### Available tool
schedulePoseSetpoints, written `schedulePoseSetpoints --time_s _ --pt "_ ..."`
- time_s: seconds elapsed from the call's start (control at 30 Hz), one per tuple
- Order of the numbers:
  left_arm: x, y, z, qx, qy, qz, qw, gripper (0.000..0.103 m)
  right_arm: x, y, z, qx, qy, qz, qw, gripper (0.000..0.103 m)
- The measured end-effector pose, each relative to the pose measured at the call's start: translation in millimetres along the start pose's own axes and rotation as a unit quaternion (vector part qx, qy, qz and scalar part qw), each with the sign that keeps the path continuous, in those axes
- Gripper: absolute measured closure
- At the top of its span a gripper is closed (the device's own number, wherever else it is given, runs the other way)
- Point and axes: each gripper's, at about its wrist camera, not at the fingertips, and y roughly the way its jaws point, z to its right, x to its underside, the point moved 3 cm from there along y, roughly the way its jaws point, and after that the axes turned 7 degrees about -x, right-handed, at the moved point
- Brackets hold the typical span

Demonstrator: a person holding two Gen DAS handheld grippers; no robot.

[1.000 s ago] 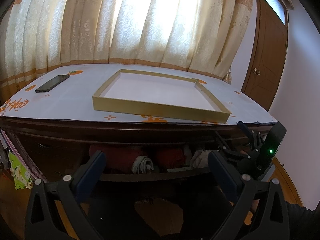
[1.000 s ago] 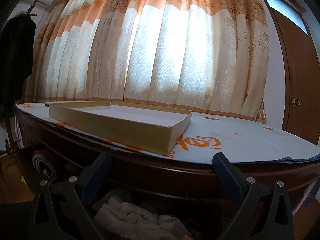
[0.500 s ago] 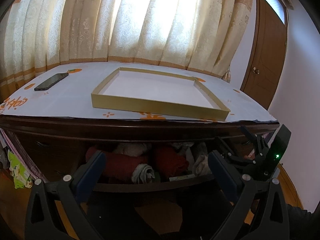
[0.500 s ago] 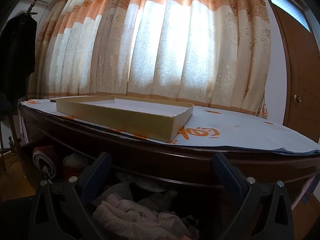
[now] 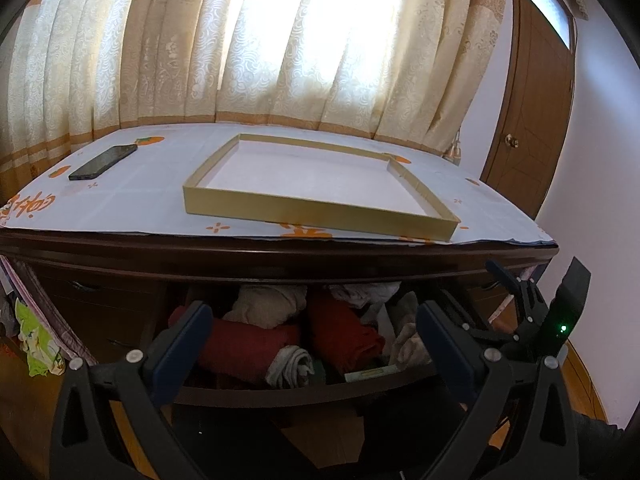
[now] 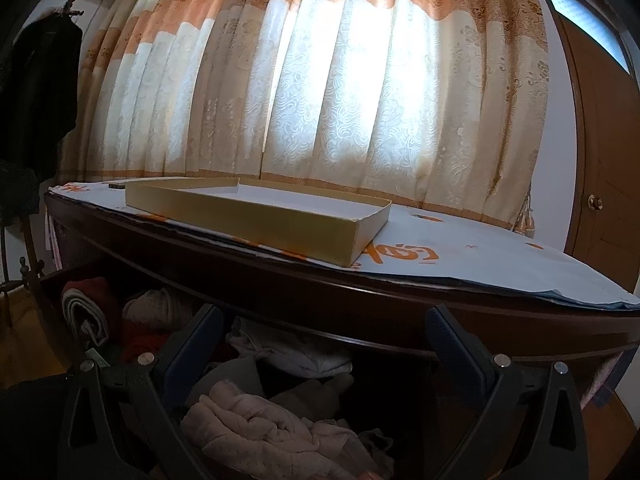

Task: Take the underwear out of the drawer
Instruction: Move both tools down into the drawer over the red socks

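The dark wooden drawer (image 5: 304, 394) stands pulled out under the tabletop. It holds red rolls (image 5: 248, 344), a beige roll (image 5: 268, 304), a grey-white roll (image 5: 292, 364) and white cloth (image 5: 408, 344). My left gripper (image 5: 310, 320) hovers open just in front of the drawer, holding nothing. My right gripper (image 6: 324, 320) is open and empty over the drawer's right part, above a crumpled pink garment (image 6: 272, 428) and a white piece (image 6: 292, 352). The right gripper's body (image 5: 532, 312), with a green light, shows at the drawer's right end.
A shallow gold tray (image 5: 320, 208) lies on the paper-covered tabletop (image 5: 140, 200), with a dark phone (image 5: 102, 162) to its left. Curtains hang behind. A brown door (image 5: 528, 120) is at the right. Clothes hang at the far left (image 5: 38, 340).
The drawer has slid out toward me, baring more rolled clothes. Both views have drawn back and risen a little. Both grippers stay open.
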Motion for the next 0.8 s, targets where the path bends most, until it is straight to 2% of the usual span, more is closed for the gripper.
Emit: schedulePoseSetpoints --time_s 0.8 --pt "-1.5 -0.4 -9.7 -0.003 -0.004 -0.005 1.0 0.0 2.7 -9.1 -9.8 -0.016 -0.013 -0.043 0.999 0.001"
